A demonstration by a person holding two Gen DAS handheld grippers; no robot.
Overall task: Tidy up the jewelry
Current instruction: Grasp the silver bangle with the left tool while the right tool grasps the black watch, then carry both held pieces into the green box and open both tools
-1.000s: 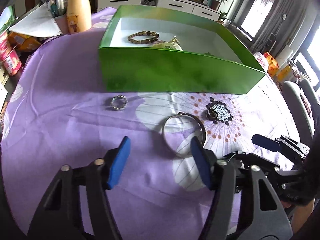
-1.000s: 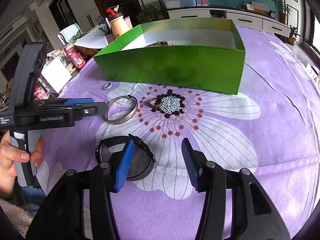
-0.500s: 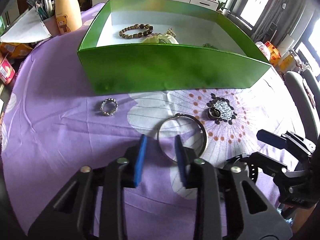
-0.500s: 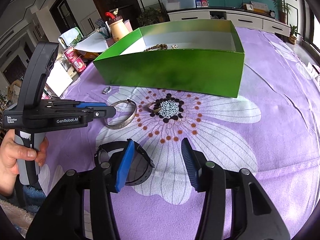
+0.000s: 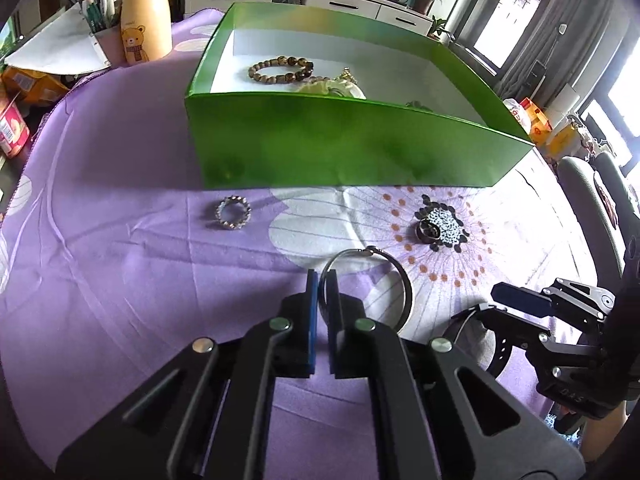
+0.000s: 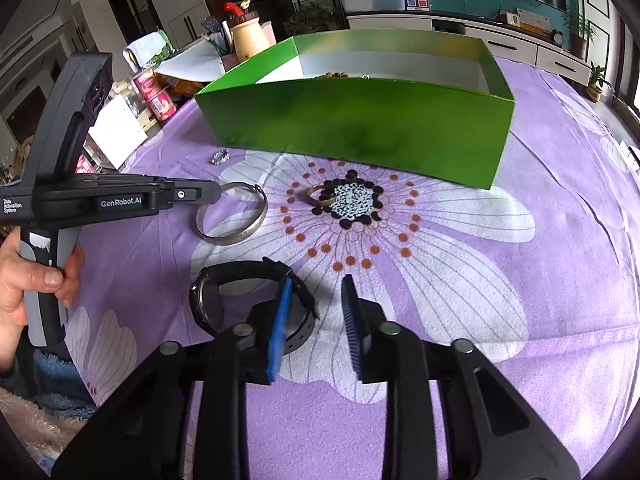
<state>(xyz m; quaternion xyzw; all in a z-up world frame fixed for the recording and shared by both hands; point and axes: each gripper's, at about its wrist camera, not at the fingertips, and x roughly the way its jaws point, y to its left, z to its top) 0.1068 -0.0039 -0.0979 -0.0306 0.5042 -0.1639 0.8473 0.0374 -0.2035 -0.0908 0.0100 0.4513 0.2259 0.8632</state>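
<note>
The silver bangle is lying flat on the purple flowered cloth that covers the tabletop, in front of the green box. Its near-left rim is pinched between the blue pads of the left gripper, whose jaws are drawn almost together on the thin metal band. In the right wrist view the same bangle is seen with the tip of the left gripper at its left edge, the gripper's handle being held in a hand.

A small sparkling ring is seen to the left of the bangle, close to the box's front wall, and a gold ring is resting on the dark centre of the printed flower to the right. A black wristwatch is lying nearer the camera than the bangle. The right gripper is held just above the cloth with its jaws parted and nothing between them; its left pad is placed right by the watch strap, though contact cannot be told.

Inside the green box a brown beaded bracelet and a pale piece are lying on the white floor. Behind the box a cream bear-printed bottle is standing.
</note>
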